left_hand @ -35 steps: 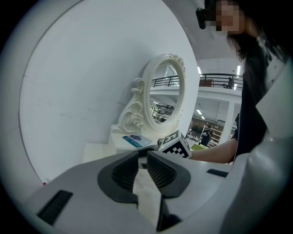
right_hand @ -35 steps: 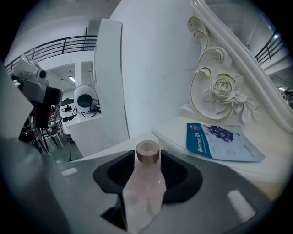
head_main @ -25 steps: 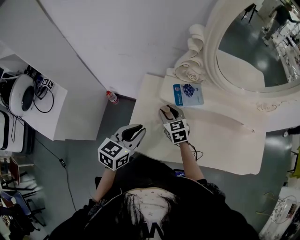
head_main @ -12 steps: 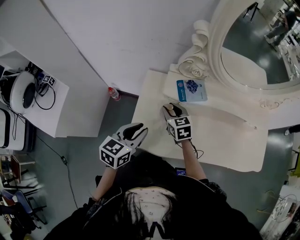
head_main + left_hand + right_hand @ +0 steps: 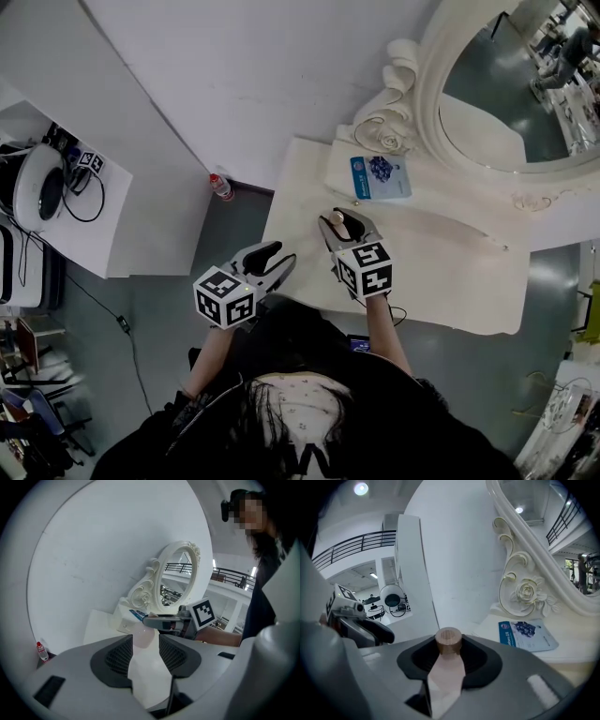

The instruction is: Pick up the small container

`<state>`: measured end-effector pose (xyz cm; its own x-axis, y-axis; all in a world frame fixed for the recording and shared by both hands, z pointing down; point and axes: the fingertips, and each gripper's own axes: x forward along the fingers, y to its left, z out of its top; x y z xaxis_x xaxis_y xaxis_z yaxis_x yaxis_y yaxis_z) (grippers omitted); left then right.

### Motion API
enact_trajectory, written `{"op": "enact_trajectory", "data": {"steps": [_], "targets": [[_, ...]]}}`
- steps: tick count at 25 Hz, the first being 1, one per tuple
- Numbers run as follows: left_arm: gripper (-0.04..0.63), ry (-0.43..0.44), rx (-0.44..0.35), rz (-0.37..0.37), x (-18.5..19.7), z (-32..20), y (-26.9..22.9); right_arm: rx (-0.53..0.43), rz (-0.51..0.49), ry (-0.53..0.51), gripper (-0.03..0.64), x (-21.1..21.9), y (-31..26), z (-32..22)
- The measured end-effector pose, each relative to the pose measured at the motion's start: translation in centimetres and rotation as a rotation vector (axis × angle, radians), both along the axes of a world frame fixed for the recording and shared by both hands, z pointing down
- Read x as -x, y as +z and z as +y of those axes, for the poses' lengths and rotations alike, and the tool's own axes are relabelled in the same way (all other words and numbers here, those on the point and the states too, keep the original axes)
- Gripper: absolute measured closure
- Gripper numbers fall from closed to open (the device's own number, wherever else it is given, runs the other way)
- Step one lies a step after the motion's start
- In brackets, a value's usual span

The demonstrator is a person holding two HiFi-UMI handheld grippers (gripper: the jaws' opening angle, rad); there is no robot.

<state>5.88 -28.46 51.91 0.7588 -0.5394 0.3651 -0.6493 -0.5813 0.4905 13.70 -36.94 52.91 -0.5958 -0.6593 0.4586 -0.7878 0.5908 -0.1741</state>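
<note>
Container [image 5: 449, 641], apparently, inside right gripper [image 5: 347, 226]

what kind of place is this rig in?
Likely a staged dressing corner inside a big lab hall: white vanity table, ornate mirror, a bench with cabled gear beside it, balcony railings behind.

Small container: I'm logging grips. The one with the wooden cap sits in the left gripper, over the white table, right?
No: the small container sits in the right gripper, over the white table; the right gripper view shows it between those jaws. The left gripper is empty, its jaws opening.
</note>
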Motion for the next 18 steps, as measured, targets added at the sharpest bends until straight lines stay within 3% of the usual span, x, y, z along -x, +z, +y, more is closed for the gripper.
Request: {"op": "enact_trajectory", "data": {"steps": [8,18], "targets": [[0.383,0.076,0.063,0.060,-0.7,0.9,1.3,-0.059,-0.028,-0.038,0.472,2.0,-5.4,3.0],[0.348,0.190,0.071,0.138,-0.7,2.3,0.7,-0.114,-0.044,-0.054,0.472,5.4,-9.4,6.6]]}}
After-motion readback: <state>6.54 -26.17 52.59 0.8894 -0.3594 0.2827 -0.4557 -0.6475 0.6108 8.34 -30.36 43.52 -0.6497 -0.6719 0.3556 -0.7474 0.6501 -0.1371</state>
